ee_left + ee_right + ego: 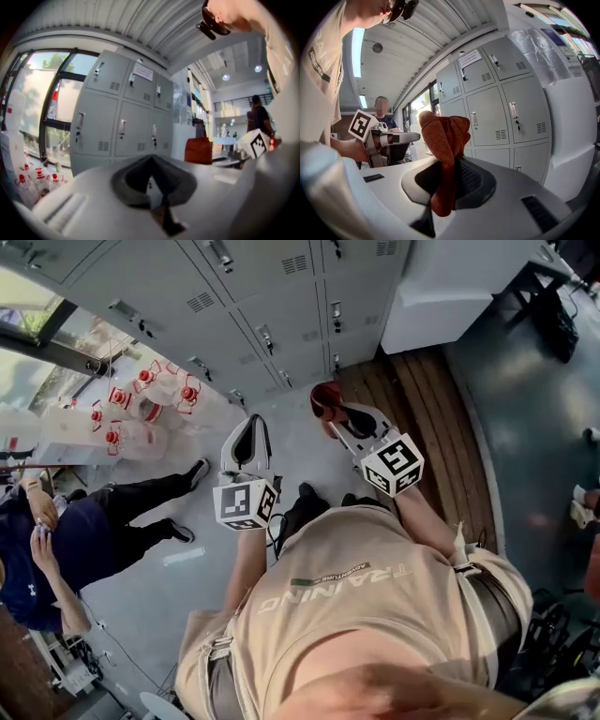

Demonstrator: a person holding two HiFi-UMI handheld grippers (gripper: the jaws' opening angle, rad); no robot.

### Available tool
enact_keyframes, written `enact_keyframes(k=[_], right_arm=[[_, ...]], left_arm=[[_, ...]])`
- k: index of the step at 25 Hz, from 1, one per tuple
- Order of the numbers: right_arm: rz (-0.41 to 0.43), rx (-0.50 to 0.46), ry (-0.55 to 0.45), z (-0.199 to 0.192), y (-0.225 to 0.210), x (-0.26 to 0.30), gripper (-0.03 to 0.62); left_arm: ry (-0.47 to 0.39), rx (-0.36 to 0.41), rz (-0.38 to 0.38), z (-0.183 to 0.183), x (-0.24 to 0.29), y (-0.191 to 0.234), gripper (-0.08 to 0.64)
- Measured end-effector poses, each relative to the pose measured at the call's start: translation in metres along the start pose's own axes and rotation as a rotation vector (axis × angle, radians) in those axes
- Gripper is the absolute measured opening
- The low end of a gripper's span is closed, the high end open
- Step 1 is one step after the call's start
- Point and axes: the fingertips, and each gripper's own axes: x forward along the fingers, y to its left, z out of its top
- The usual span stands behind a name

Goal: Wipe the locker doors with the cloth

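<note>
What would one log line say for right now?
right gripper: jaws shut on cloth | left gripper: jaws shut, empty | locker doors: cloth not touching them yet

Heavy fisheye all round: the lockers (pixel 281 315) bow toward the rims, and both gripper views go black in the corners. Daylight through the window (pixel 37 89) at 9 o'clock is blown out. Strip light (pixel 357 51) glares at 10 o'clock. Close foreground's soft.
</note>
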Motion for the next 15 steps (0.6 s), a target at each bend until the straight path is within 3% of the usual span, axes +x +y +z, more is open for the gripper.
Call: enact_keyframes(k=[4, 8, 15], right_arm=[[-0.011, -0.022, -0.009, 0.02, -0.01, 0.044, 0.067], [-0.055, -0.026, -0.05, 0.052, -0.019, 0.073, 0.067], [-0.128, -0.082, -0.028, 0.066, -0.048, 0.121, 0.067]], left_arm=[[-0.002, -0.016, -0.017, 0.003, 0.027, 0.036, 0.003], [-0.016, -0.022, -0.081, 0.018, 0.06, 0.063, 0.004], [-0.033, -0.024, -0.18, 0.024, 0.119, 0.089, 0.004]])
